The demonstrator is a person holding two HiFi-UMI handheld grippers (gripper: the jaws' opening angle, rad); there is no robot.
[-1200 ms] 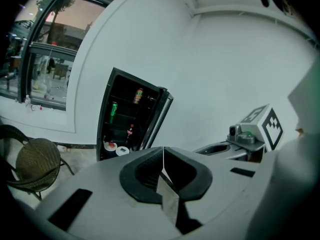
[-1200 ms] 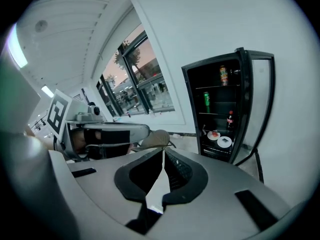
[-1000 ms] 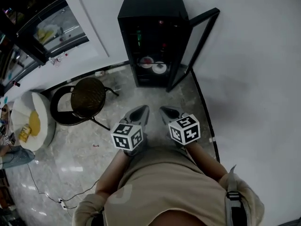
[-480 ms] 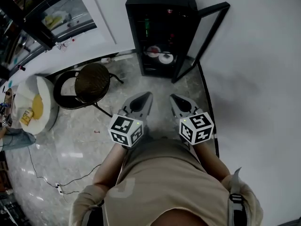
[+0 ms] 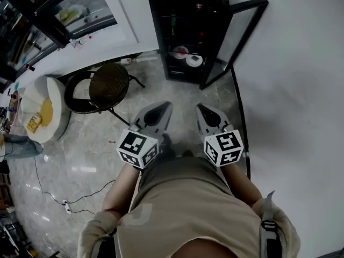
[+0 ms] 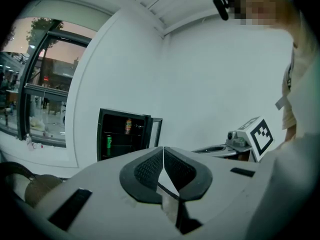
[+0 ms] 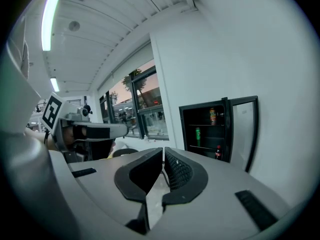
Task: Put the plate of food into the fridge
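A small black fridge (image 5: 189,15) stands against the white wall with its glass door (image 5: 236,39) swung open to the right. Two plates of food (image 5: 187,57) rest on a lower shelf inside; cans (image 7: 198,134) and a bottle stand on the shelves. My left gripper (image 5: 165,107) and right gripper (image 5: 200,109) hover side by side over the floor in front of the person's body, well short of the fridge. Both have their jaws pressed together with nothing between them.
A round dark stool (image 5: 107,86) stands left of the fridge. A white round table (image 5: 45,114) with a yellow item lies at the far left, a cable (image 5: 80,198) runs across the marble floor, and a white wall (image 5: 290,90) bounds the right side.
The view has shifted so the fridge sits a little higher and further right in the head view. Both grippers stay shut and have drifted slightly forward.
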